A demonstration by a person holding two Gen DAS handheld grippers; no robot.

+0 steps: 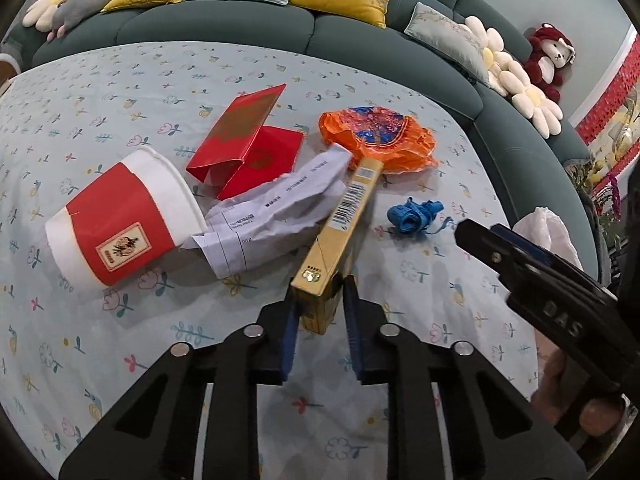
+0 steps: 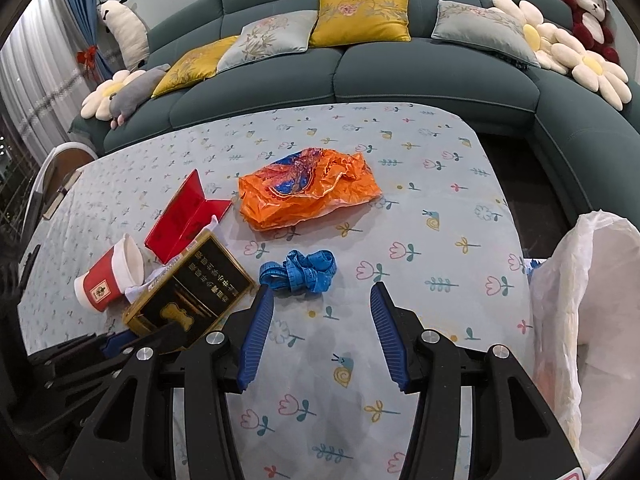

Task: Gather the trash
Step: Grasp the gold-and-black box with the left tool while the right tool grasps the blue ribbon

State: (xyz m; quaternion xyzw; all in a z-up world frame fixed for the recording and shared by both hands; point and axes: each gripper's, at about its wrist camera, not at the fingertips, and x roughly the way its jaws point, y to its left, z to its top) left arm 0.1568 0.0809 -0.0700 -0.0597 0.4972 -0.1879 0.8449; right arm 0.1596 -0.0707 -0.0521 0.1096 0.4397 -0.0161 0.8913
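Note:
My left gripper (image 1: 320,294) is shut on the near end of a long gold box (image 1: 340,232), which leans over crumpled white paper (image 1: 272,216). A red and white paper cup (image 1: 120,220) lies on its side to the left. Behind it stands an open red carton (image 1: 248,144), and an orange wrapper (image 1: 380,136) lies further back. My right gripper (image 2: 320,292) stands open over the tablecloth with nothing between its fingers. A coiled blue tape measure (image 2: 298,272) lies just ahead of its left fingertip. The gold box (image 2: 192,292) shows tilted in the right wrist view.
A white plastic bag (image 2: 592,300) hangs open at the table's right edge. The flowered tablecloth (image 2: 420,200) covers the table. A teal sofa (image 2: 400,76) with cushions and plush toys wraps around the far and right sides.

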